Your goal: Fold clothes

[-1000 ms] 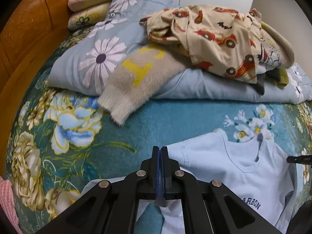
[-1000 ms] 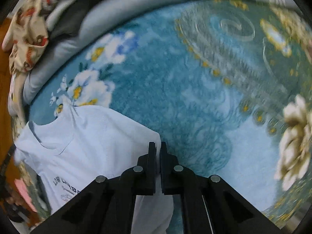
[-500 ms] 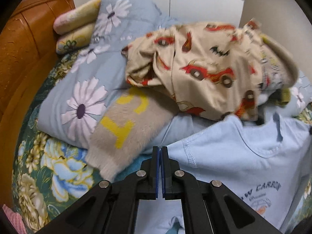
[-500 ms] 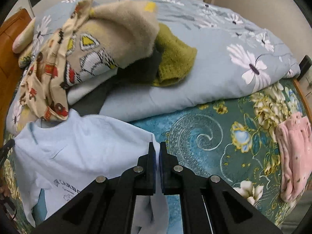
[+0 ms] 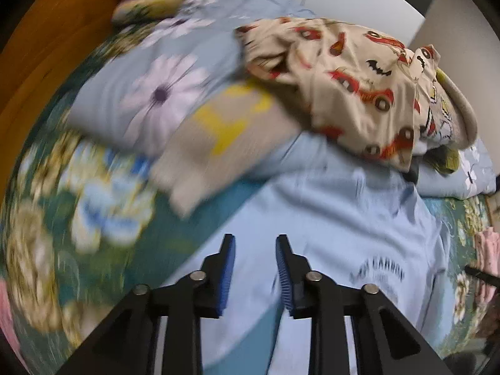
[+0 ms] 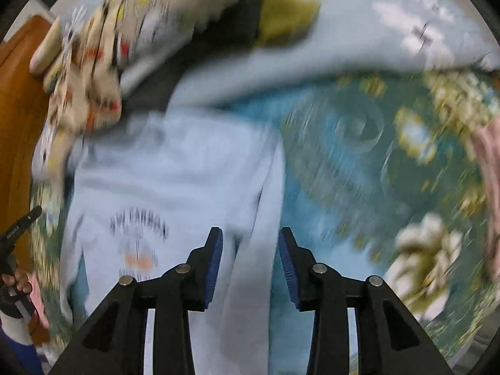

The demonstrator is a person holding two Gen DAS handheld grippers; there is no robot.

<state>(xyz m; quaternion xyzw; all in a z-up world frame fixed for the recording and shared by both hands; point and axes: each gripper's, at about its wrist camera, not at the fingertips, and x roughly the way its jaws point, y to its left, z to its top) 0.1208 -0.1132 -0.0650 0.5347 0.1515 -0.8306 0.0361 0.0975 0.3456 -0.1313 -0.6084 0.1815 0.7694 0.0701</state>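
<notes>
Blur smears most of my left wrist view, yet my left gripper (image 5: 254,240) plainly stands with its jaws apart; they have just been opening, the blue pads (image 5: 227,276) bare, and the light blue T-shirt (image 5: 337,218) lies beyond them with no cloth pinched between. The shirt spreads from the centre toward four o'clock, its dark printed lettering (image 5: 376,270) at about four. Past it, at one o'clock, a beige garment with red cars (image 5: 353,72) tops a heap, and a fuzzy tan sweater with yellow letters (image 5: 225,137) hangs down at eleven, just beside the shirt's upper edge. They rest on a pale blue quilt with daisies (image 5: 150,93); the floral green bedspread (image 5: 62,193) fills nine o'clock, a wooden headboard (image 5: 47,56) sits at ten, and something pink (image 5: 487,250) lies at three. In my right wrist view, blurred too, my right gripper (image 6: 250,232) has also just been opening, jaws standing wide, and the T-shirt's right side (image 6: 193,168) runs down behind the gap without either pad pressing it. The chest print (image 6: 139,228) sits at eight o'clock. An olive knit (image 6: 281,15) lies at twelve on the quilt (image 6: 359,50), teal bedspread with a swirl (image 6: 353,131) at two. At the eight o'clock edge a hand (image 6: 18,281) grips the other black tool.
</notes>
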